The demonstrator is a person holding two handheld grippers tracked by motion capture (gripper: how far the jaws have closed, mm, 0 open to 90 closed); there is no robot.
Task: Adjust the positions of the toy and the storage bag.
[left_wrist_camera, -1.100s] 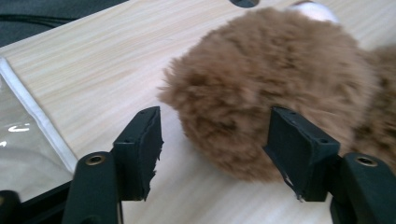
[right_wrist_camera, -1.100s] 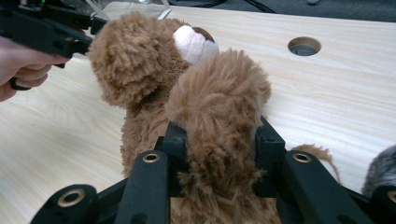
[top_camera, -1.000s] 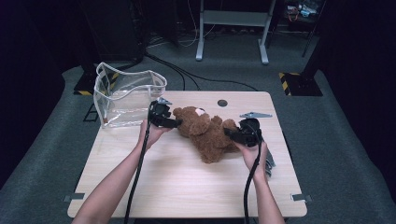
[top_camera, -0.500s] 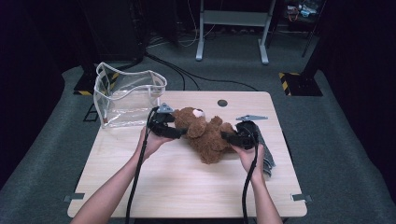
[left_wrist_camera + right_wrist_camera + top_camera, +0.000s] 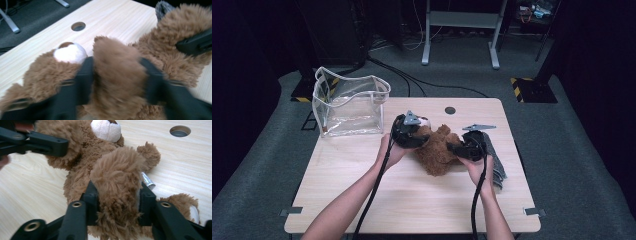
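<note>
So, the brown teddy bear (image 5: 438, 150) lies roughly mid-table, a bit toward the far edge, with both grippers on it. The left gripper (image 5: 409, 134) has just been closing, and in the left gripper view its jaws press in on a fuzzy limb (image 5: 117, 75) from both sides, right next to the white muzzle (image 5: 70, 53). The right gripper (image 5: 467, 148) has its jaws clamped around another plush limb (image 5: 117, 185), partly open because the fur fills the gap; they've eased open a touch, but the pads sit against the fur on both sides.

Room-wise: the wooden table (image 5: 412, 200) has a big bare stretch on the near side between the person's forearms, and a fair strip at the left. The clear plastic bag (image 5: 349, 102) stands at the far left corner, well apart from the bear. A round cable hole (image 5: 450, 110) sits near the far edge, just behind the bear. A grey cloth (image 5: 496, 162) lies by the right edge, just beside the right hand.

Hard to read: the left gripper view is blurry, so the pad edges smear into the fur. From above, the grippers cover the bear's head and one side. A small tag (image 5: 147, 181) pokes out under the bear; its print is too small to read.
</note>
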